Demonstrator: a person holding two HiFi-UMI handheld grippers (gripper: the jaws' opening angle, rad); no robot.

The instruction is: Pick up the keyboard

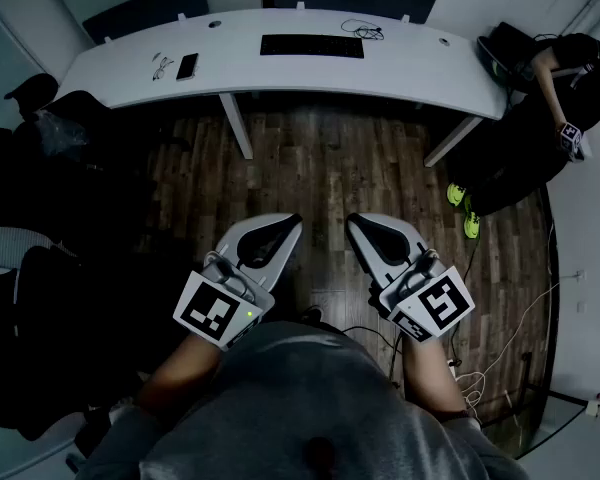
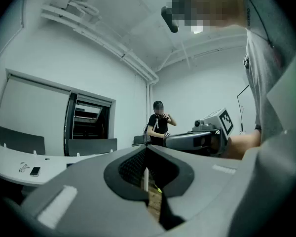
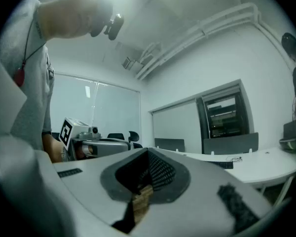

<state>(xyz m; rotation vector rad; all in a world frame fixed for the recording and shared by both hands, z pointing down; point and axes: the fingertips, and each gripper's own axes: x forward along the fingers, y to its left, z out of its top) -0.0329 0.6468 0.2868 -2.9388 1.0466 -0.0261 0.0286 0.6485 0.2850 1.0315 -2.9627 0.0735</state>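
The black keyboard (image 1: 312, 46) lies flat at the middle of the far side of a white curved desk (image 1: 420, 73). In the right gripper view the keyboard (image 3: 226, 165) is a thin dark strip on the desk (image 3: 271, 166). My left gripper (image 1: 290, 222) and right gripper (image 1: 357, 223) are held level and close to my body, above the wooden floor and well short of the desk. Both are shut with nothing between the jaws. The left gripper view shows shut jaws (image 2: 147, 149), and so does the right gripper view (image 3: 149, 152).
A phone (image 1: 187, 66) and a small wire object (image 1: 161, 65) lie on the desk's left part, and a coiled cable (image 1: 363, 30) sits behind the keyboard. A person (image 1: 540, 108) stands at the desk's right end. Black chairs (image 1: 40, 198) crowd the left. Cables (image 1: 510, 348) trail on the floor at right.
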